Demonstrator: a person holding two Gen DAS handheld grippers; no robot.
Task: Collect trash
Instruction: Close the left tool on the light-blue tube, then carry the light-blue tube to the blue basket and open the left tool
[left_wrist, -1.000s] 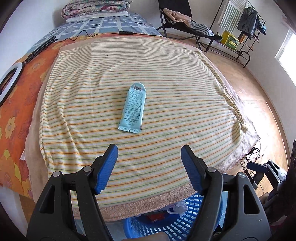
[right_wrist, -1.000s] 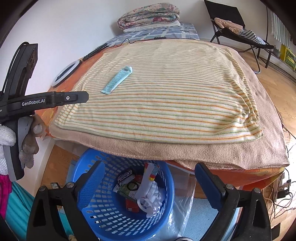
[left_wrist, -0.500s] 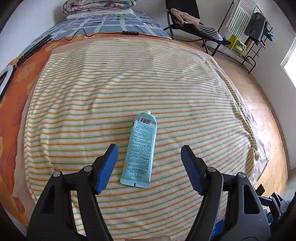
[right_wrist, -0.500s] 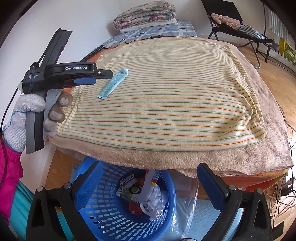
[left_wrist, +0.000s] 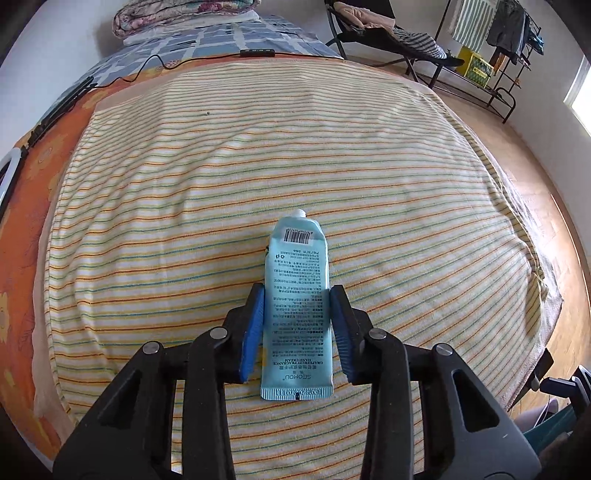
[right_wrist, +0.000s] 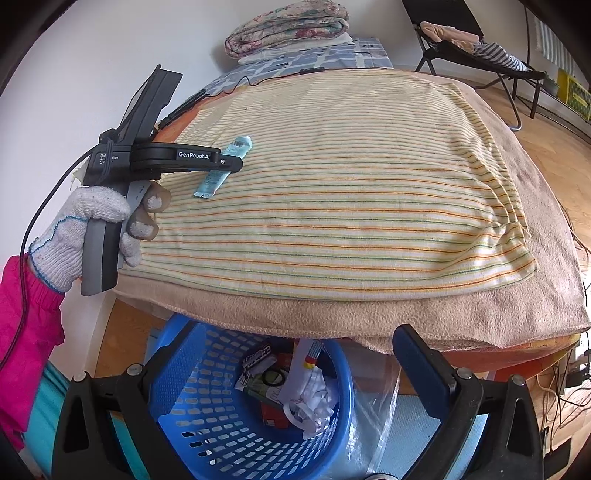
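Note:
A light blue hand-cream tube (left_wrist: 297, 258) lies flat on the striped blanket (left_wrist: 258, 147) of the bed, cap end pointing away. My left gripper (left_wrist: 297, 291) is down over it and its jaws are closing, the blue pads (left_wrist: 255, 325) touching the tube's two long edges. The right wrist view shows the same tube (right_wrist: 240, 144) under the left gripper (right_wrist: 234, 162), held by a gloved hand (right_wrist: 85, 221). My right gripper (right_wrist: 295, 328) hangs open and empty over a blue basket (right_wrist: 184, 406) with several pieces of trash in it.
The basket stands on the floor at the foot of the bed, partly under the beige blanket edge (right_wrist: 332, 317). A folded quilt (left_wrist: 184, 14) and a black cable (left_wrist: 155, 62) lie at the far end. A folding chair (left_wrist: 388, 33) and a clothes rack (left_wrist: 498, 44) stand at the right.
My left gripper moved forward and down over the bed until the tube lay between its fingers, then its jaws narrowed onto the tube. The right gripper stayed over the basket.

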